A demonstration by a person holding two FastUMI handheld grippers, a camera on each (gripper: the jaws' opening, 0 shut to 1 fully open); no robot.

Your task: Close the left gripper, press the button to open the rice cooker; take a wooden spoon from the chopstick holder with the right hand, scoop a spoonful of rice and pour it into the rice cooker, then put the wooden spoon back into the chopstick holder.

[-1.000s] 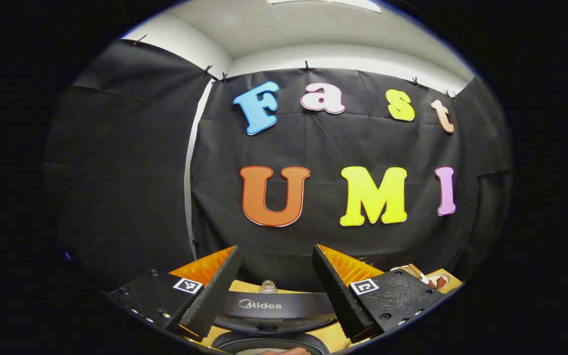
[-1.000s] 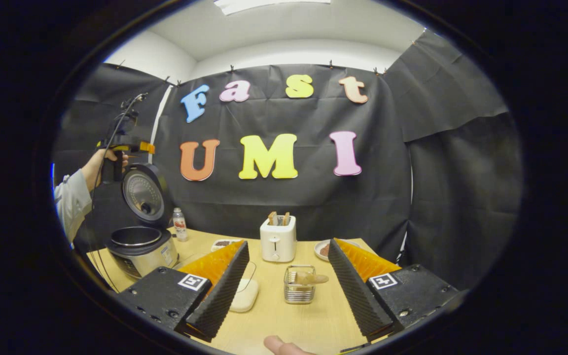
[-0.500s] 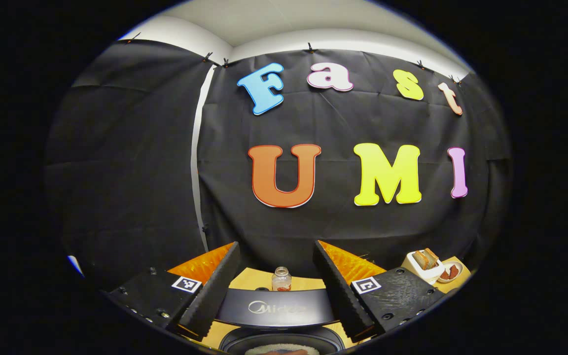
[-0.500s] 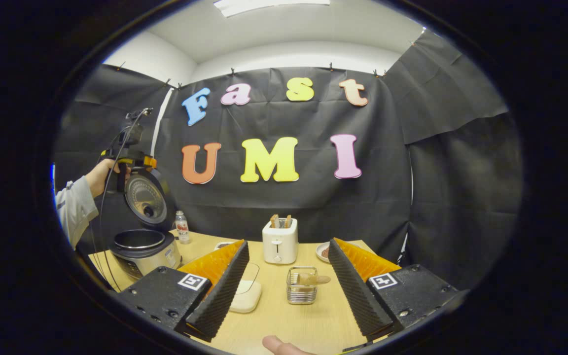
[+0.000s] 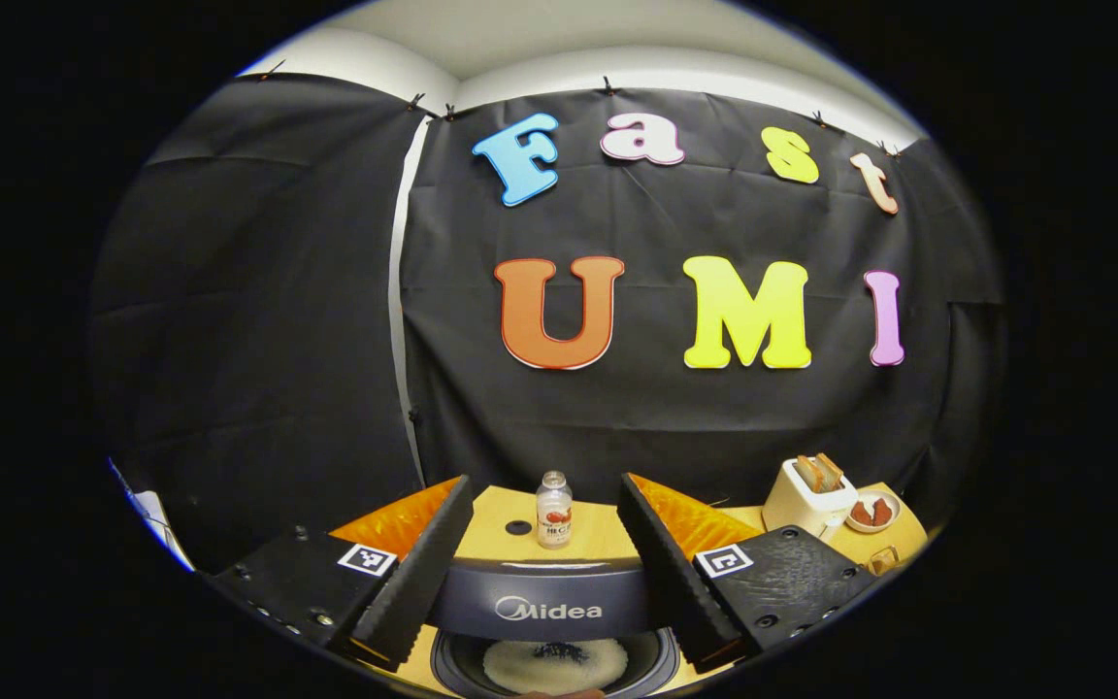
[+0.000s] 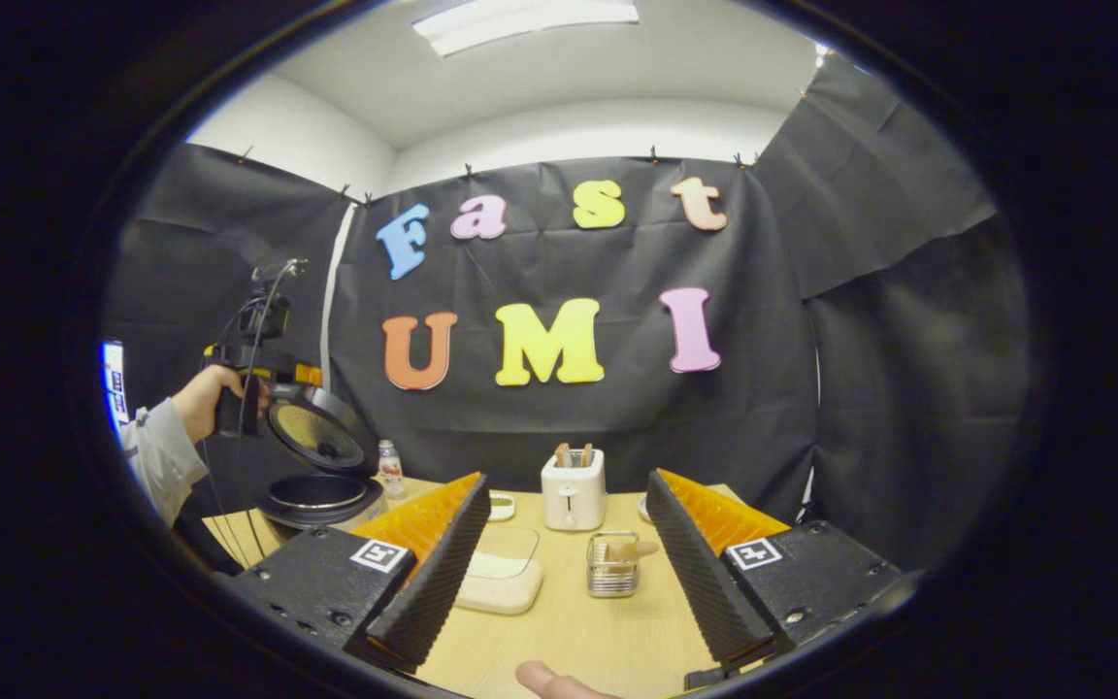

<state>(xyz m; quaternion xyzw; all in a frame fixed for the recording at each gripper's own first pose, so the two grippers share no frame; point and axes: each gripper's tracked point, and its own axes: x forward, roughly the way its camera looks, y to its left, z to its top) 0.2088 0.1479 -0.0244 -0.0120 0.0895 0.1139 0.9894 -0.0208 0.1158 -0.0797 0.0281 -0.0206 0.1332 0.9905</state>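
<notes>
You work at a light wooden table (image 6: 559, 631) in a booth hung with black cloth. Your right gripper (image 6: 559, 573) hangs above the near edge, its fingers spread wide and empty. Between them, farther off, stands the wire chopstick holder (image 6: 613, 568), the wooden spoon (image 6: 629, 550) lying in it with its long axis level and pointing right. Beyond sits a white toaster (image 6: 573, 492). Your left gripper (image 5: 544, 573), fingers likewise apart, holds nothing above the rice cooker (image 5: 544, 607), whose lid (image 6: 318, 435) stands tilted open.
</notes>
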